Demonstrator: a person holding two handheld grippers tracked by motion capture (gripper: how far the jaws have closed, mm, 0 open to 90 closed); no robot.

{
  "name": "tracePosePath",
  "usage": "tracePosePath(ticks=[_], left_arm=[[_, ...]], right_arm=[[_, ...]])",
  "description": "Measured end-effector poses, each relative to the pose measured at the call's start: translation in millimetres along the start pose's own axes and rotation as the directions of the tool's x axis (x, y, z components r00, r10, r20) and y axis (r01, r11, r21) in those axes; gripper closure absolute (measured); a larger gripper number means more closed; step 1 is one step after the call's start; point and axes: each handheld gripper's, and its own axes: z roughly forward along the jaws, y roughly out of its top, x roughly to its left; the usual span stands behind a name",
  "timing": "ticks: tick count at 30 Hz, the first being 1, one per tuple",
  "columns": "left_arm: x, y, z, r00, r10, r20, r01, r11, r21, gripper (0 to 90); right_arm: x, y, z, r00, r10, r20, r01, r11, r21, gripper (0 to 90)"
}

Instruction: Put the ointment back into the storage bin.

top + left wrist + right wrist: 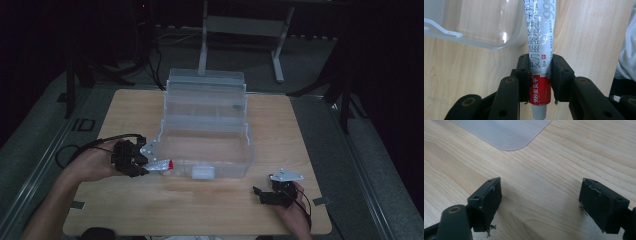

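A silver ointment tube [540, 42] with a red band and a grey cap sits between the jaws of my left gripper [540, 80], which is shut on it near the cap end. In the high view my left gripper [142, 162] holds the tube [162, 165] at the front left corner of a clear plastic tiered box [205, 125], which stands open on the wooden table [150, 200]. My right gripper [264, 194] rests low over the table at the front right, and its jaws stand wide apart with nothing between them [540, 202].
A white latch [203, 172] is on the box's front wall. A corner of the clear box [506, 132] lies ahead of the right gripper. Bare wood spans the table's front and both sides. Metal frame legs [202, 45] stand beyond the table.
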Motion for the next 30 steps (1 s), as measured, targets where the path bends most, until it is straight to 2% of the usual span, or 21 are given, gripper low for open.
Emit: tracePosePath(ticks=[11, 30], left_arm=[[11.3, 8.8, -11.2, 0.9999, 0.012, -0.007, -0.012, 0.9999, -0.011, 70.7], [28.2, 29.6, -19.6, 0.9993, 0.029, -0.023, -0.029, 0.9993, -0.021, 70.8]], right_arm=[[0.0, 0.0, -0.1, 1.0000, 0.000, 0.000, 0.000, 1.000, 0.001, 18.2], [0.1, 0.0, 0.0, 1.0000, 0.000, 0.000, 0.000, 1.000, 0.000, 18.2]])
